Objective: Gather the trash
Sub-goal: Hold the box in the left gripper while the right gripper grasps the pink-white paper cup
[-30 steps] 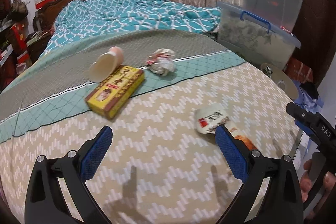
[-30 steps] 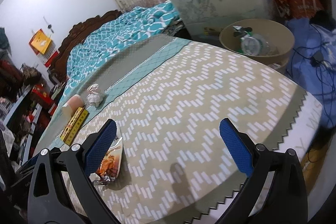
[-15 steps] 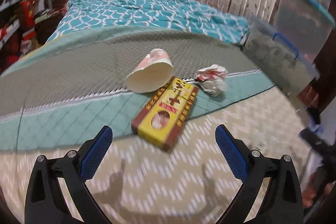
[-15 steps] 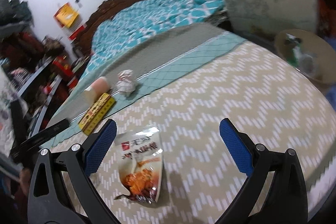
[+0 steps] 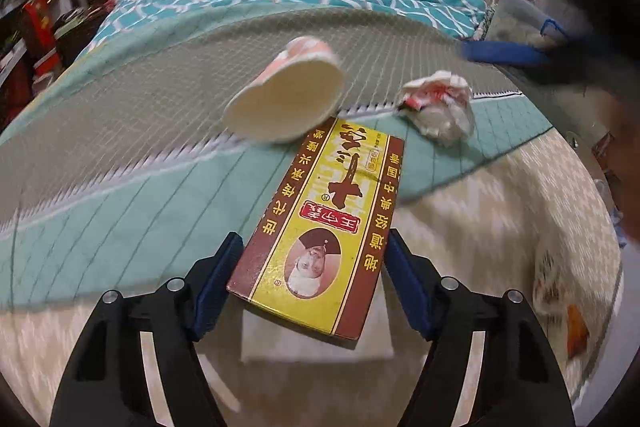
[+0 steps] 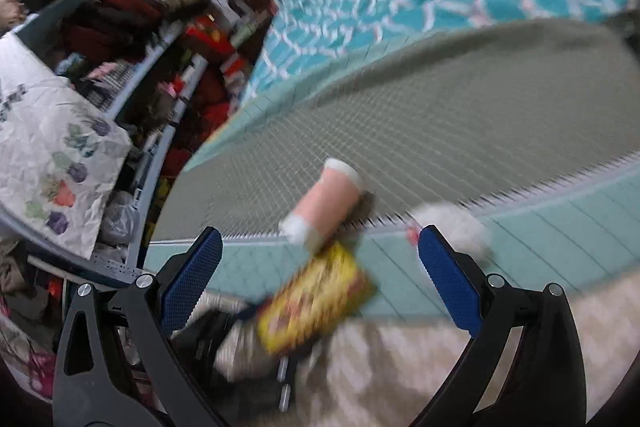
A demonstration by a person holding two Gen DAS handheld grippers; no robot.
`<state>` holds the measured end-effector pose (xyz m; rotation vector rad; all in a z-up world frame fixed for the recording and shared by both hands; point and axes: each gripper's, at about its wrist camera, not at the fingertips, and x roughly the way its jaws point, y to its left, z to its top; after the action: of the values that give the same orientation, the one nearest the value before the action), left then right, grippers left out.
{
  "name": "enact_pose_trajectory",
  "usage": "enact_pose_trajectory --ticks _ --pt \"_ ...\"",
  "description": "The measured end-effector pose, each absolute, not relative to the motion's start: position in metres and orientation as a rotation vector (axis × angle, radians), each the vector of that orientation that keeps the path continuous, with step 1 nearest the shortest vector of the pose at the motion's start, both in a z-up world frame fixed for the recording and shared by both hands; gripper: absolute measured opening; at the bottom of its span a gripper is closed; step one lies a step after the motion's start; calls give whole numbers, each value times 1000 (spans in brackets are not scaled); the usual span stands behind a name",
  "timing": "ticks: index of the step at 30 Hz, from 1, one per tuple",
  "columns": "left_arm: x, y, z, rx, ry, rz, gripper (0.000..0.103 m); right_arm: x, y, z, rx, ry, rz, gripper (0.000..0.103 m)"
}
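left tongs: jaws closing around the near end of the yellow carton; blue pads sit just beside its long edges, contact not clear yet, so not a confirmed grip.
right tongs: wide open, holding nothing; view is motion-blurred, pointed at the same cluster.
carton: lies flat on the bed, across the teal stripe and the zigzag section, far end touching the paper cup.
cup: on its side, mouth toward the left camera, leaning against the carton's far end.
crumpled wrapper: just right of the carton's far end, apart from it.
snack packet: flat at the right edge of the bed, well apart.
step in hand: pinch the carton, judged from jaw position.
how to do it well: squeeze across the narrow width, pads square on the long sides, low enough to catch the walls and not just the top face; lift straight up so the far end doesn't drag the cup.
risk: thin card may buckle or twist out if clamped at one corner.
right tongs next: probably cup or wrapper; keep clear of the left tongs.
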<state>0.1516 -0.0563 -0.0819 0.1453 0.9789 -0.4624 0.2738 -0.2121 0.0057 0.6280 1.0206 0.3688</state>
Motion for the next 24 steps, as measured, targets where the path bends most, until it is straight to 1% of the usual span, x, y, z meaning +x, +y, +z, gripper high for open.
enact_pose_trajectory --ticks 4,5,6,7,9,11,13,15,16,18,19,22,24 --pt "114 -21 -77 93 976 -452 68 315 -171 -32 571 1143 311 94" --pt "107 -14 -77 86 974 -447 68 320 -161 -37 534 1149 305 85" --pt "99 -7 -76 79 970 -441 68 325 -151 -42 512 1170 335 59" --pt "90 2 -76 71 967 -433 68 327 -144 -47 512 1195 369 44" --pt "82 10 -76 62 970 -418 70 320 -143 -48 526 1177 372 37" --pt "80 17 -75 57 974 -388 71 307 -142 -41 510 1160 397 35" --pt "82 20 -76 48 970 -367 78 284 -145 -31 490 1134 426 34" --pt "83 20 -75 39 968 -354 80 261 -152 -20 466 1101 438 33" --pt "83 18 -75 34 966 -357 77 250 -157 -14 461 1082 443 33" --pt "82 13 -73 28 959 -373 66 221 -177 -1 476 1031 444 32" --pt "81 11 -73 29 953 -377 64 208 -189 4 489 1008 437 32" --pt "80 8 -68 -11 943 -412 61 165 -239 21 556 923 399 32" --pt "77 5 -59 -42 922 -433 60 134 -272 28 587 850 335 32"
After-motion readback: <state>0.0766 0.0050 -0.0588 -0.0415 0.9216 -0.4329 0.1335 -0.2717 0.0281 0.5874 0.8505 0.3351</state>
